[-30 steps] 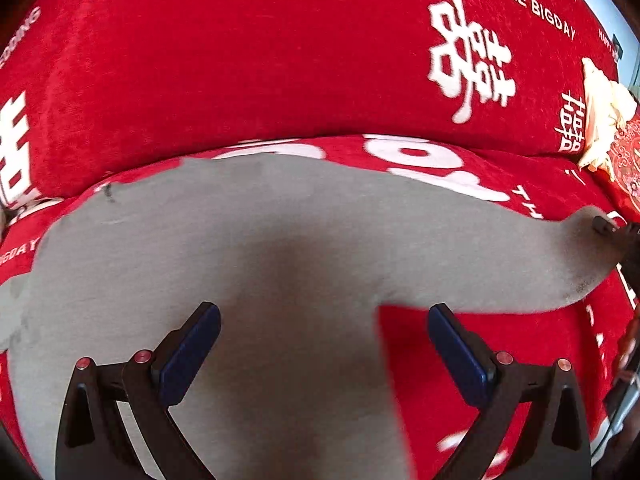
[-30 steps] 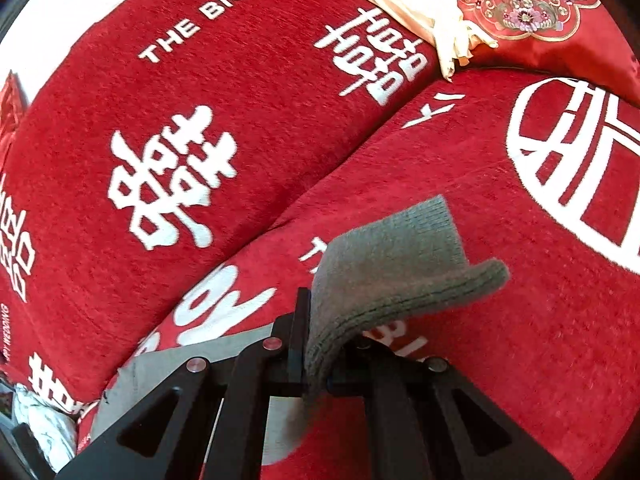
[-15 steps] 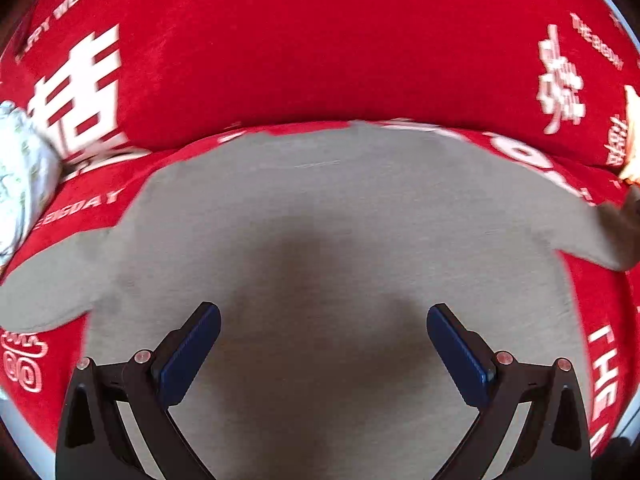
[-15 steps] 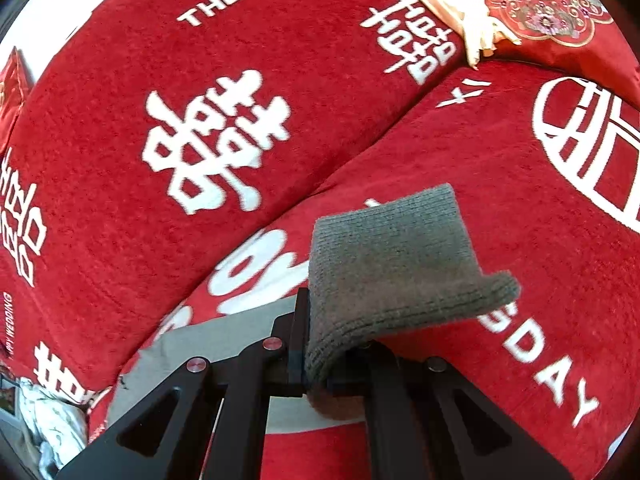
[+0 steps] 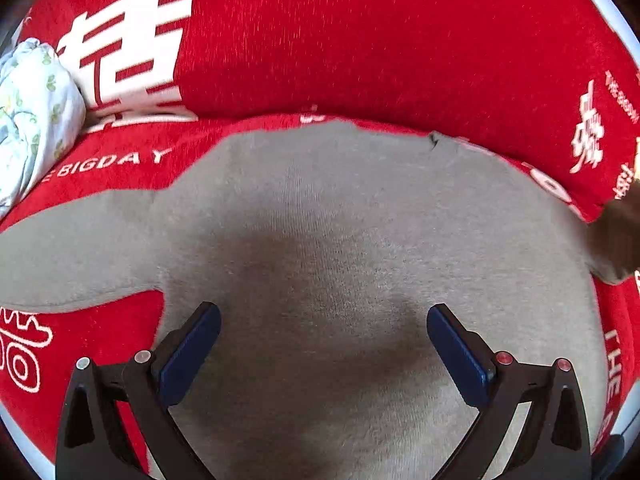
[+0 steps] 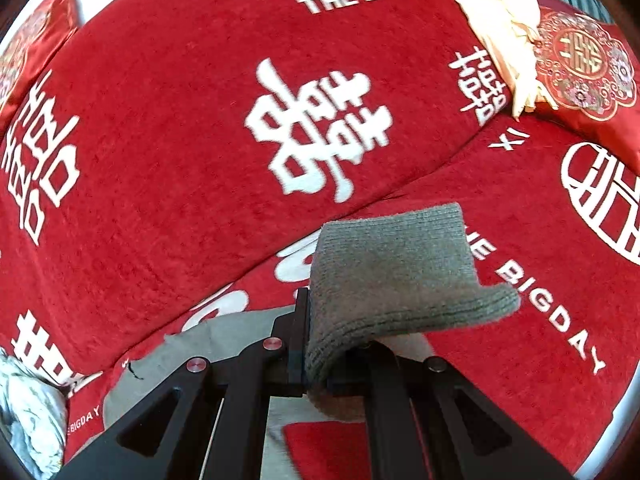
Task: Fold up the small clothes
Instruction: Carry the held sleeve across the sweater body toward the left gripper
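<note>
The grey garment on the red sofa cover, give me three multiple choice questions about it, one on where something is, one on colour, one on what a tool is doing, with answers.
1. Where does the flower-print bundle lie in the left wrist view?
A. upper left, beside the grey garment
B. on top of it
C. between the left tool's fingers

2. What colour are the left tool pads?
A. red
B. blue
C. white

3. What is the right tool doing?
A. standing wide open
B. shut on nothing
C. shut on the garment's ribbed cuff

Answers: 1 A, the bundle sits on the red sofa cover at the garment's far left. 2 B, both pads show dark blue. 3 C, the cuff drapes out from between its closed fingers.
</note>
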A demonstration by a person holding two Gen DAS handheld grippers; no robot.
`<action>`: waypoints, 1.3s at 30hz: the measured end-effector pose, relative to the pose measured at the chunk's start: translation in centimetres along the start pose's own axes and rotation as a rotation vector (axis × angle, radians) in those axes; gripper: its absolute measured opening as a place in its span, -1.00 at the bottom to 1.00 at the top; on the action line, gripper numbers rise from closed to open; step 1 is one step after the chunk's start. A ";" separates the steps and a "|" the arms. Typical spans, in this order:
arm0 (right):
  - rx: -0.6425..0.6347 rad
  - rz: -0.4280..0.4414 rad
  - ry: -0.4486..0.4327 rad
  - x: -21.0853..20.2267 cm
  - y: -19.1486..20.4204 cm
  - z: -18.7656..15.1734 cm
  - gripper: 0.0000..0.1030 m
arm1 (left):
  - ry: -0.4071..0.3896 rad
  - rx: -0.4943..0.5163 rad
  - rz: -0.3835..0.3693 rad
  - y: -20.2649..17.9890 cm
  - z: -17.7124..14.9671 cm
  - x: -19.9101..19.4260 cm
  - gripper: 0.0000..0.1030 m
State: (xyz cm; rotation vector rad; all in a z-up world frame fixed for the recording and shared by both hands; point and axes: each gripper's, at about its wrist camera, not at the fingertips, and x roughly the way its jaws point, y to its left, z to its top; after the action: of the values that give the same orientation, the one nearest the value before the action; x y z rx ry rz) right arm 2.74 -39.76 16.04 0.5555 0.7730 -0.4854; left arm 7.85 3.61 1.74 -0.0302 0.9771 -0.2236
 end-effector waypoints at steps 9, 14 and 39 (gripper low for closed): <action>-0.098 0.040 0.001 0.1 8.4 -2.3 -0.89 | 0.007 -0.043 -0.025 2.2 0.1 0.1 1.00; -0.149 0.067 0.000 -0.1 12.2 -3.5 -0.89 | -0.010 -0.052 -0.028 2.7 0.2 -0.5 1.00; -0.358 0.181 0.137 4.8 25.9 -13.6 -0.89 | -0.045 -0.167 0.002 8.4 0.5 -1.0 1.00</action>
State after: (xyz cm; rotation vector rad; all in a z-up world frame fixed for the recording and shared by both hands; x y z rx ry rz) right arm 14.14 -12.69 11.79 0.3224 0.9073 -0.1358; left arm 9.24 11.97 1.78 -0.1861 0.9485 -0.1381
